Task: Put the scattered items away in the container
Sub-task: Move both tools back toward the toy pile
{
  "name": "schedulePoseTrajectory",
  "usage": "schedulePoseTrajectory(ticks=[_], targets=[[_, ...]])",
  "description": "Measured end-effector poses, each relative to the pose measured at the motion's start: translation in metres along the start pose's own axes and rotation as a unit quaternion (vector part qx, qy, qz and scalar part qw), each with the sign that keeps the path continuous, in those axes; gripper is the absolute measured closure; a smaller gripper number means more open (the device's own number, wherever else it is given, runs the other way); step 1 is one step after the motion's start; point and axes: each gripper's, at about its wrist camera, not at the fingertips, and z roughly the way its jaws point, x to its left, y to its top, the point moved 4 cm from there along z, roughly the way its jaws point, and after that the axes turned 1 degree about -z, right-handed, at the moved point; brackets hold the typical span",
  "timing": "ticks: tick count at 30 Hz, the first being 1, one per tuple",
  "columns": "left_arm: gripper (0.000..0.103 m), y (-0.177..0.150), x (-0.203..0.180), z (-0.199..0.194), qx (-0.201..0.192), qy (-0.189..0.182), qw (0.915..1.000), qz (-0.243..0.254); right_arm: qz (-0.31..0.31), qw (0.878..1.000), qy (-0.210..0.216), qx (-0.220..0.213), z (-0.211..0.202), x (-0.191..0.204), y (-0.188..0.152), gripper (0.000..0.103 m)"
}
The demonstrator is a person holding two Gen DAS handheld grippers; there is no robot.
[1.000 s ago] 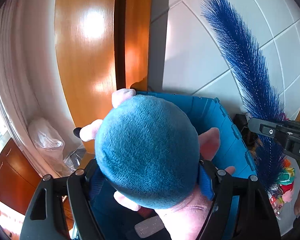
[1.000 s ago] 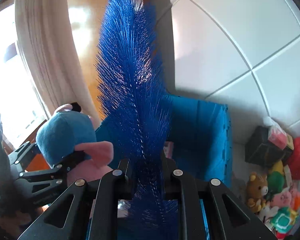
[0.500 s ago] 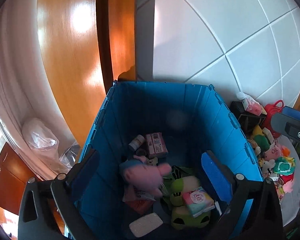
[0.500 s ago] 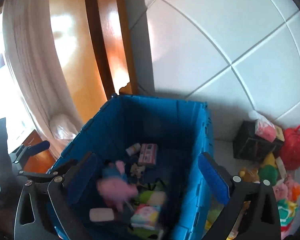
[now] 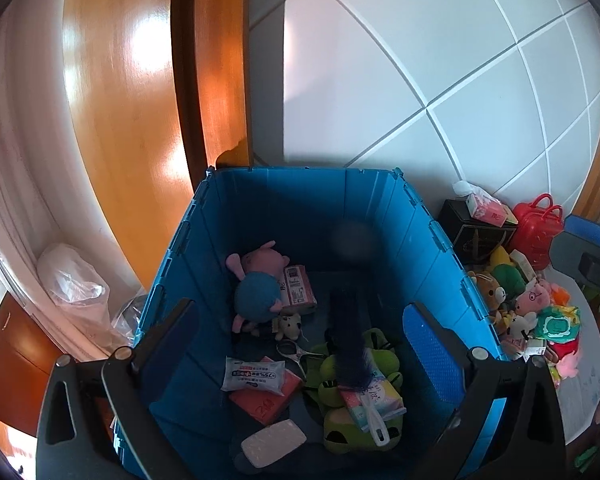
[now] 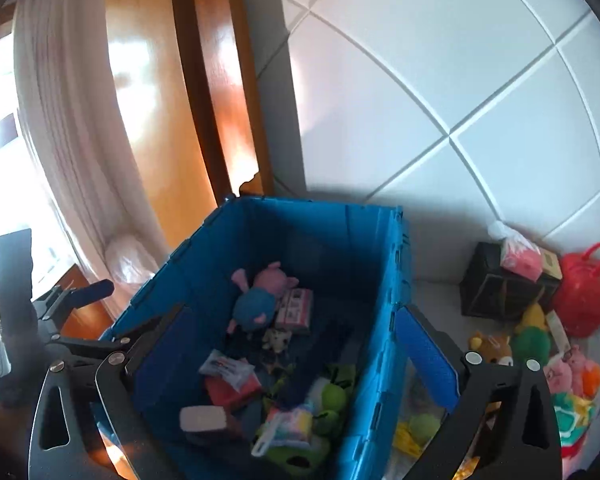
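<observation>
A blue crate (image 5: 424, 232) (image 6: 392, 280) stands on the white tiled floor. Inside lie a pink pig plush in a blue dress (image 5: 258, 284) (image 6: 260, 300), a blue bristle brush with a white handle (image 5: 352, 344), a pink box (image 5: 298, 290), a wipes pack (image 5: 256, 374) and green plush toys (image 5: 340, 384). My left gripper (image 5: 300, 344) is open and empty above the crate. My right gripper (image 6: 288, 348) is open and empty above the crate's right wall. Each gripper shows at the edge of the other's view.
A pile of plush toys (image 5: 528, 312) (image 6: 540, 360), a red basket (image 5: 538, 228) (image 6: 588, 296) and a black box (image 5: 476, 232) (image 6: 500, 292) lie right of the crate. A wooden door (image 5: 140, 100) and a white curtain (image 6: 68, 120) are behind, with a plastic bag (image 5: 72, 284) at left.
My left gripper opened and the pig plush fell into the crate. My right gripper opened and the blue brush dropped in. Both grippers are now empty.
</observation>
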Motion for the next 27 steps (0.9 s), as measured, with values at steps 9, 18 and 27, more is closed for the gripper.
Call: schedulePoseTrajectory(ticks=[9, 18, 27], targets=[[0.000, -0.008, -0.036, -0.024, -0.014, -0.019, 0.9996, 0.013, -0.005, 1.000, -0.004, -0.020, -0.033, -0.018, -0.029, 0.000], [0.000, -0.020, -0.099, -0.052, -0.017, -0.001, 0.9996, 0.024, -0.012, 0.999, -0.005, -0.050, -0.079, -0.048, -0.061, 0.000], [0.000, -0.041, -0.197, -0.055, -0.003, -0.023, 0.9987, 0.046, 0.002, 0.999, -0.024, -0.042, -0.121, -0.121, -0.107, 0.000]])
